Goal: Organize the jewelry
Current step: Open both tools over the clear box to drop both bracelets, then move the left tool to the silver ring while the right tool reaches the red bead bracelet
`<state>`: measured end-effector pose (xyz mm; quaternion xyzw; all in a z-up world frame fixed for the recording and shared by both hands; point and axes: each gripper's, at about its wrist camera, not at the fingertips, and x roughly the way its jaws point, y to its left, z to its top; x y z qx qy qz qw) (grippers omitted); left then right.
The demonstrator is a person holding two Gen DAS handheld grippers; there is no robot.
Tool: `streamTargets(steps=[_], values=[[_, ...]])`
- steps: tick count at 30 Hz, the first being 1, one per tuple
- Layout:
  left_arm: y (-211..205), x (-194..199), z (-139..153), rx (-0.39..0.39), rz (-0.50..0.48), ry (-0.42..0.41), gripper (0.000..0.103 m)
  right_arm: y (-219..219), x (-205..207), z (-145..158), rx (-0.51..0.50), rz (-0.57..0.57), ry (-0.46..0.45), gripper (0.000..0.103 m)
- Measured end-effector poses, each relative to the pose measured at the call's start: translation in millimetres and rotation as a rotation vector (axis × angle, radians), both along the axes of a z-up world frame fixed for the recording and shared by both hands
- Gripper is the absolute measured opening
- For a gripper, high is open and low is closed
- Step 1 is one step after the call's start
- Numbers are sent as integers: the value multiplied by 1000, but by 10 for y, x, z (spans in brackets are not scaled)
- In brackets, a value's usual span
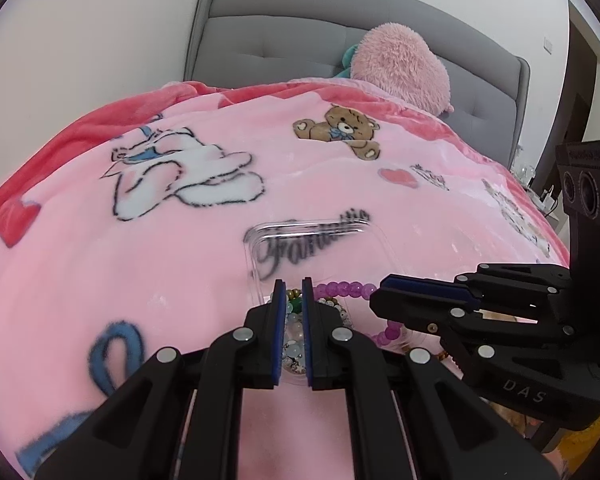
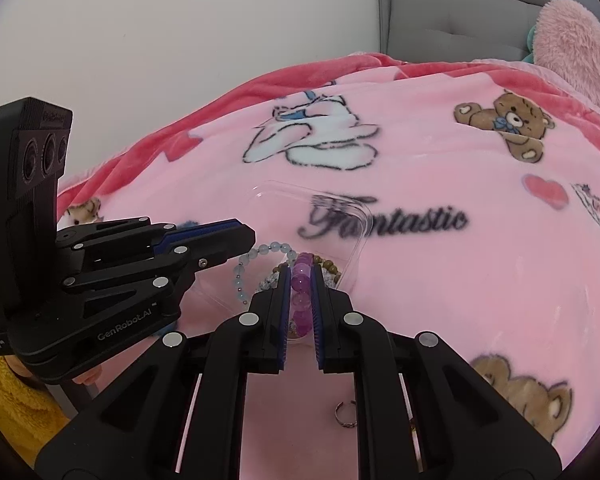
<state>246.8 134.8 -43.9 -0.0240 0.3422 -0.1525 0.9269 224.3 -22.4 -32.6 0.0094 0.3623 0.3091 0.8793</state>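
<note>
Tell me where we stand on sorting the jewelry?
Several bead bracelets already sit in the clear tray. The right gripper is shut on the purple bracelet; the left gripper pinches a pale-bead bracelet over it. A ring remains on the blanket.

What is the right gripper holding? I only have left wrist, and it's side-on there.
Observer: The right gripper is shut on the purple bead bracelet; the beads run straight between its fingers.
Operator: Anything loose outside the box?
Observer: A small ring lies on the pink blanket under the right gripper, outside the clear plastic container.
Operator: How does my left grip look from the side?
Observer: The left gripper pinches the pale blue bead bracelet at its tip; the rest hangs below it as a loop.
</note>
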Motion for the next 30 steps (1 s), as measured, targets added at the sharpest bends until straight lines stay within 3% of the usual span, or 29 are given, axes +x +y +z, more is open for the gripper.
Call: streamTargets(steps=[7, 9, 13, 14, 17, 20, 25, 30], values=[[115, -15, 46, -56, 21, -4, 9, -64, -29, 75, 45, -3, 4, 13], [136, -35, 92, -60, 20, -14, 9, -107, -69, 119, 62, 1, -8, 20], [154, -139, 197, -66, 22, -35, 28, -255, -155, 240, 105, -13, -21, 23], [151, -172, 224, -67, 19, -42, 28, -326, -184, 287, 126, -16, -23, 23], [91, -324, 308, -75, -13, -45, 29, -577, -282, 406, 161, -41, -38, 36], [-54, -505, 344, -77, -73, -35, 37, -884, -400, 461, 166, -84, -31, 42], [-381, -768, 299, -25, -136, -43, 65, -1302, -624, 388, 116, -163, -28, 50], [-684, -852, 96, 45, -199, -19, 66, -1552, -802, 181, 83, -216, 4, 54]])
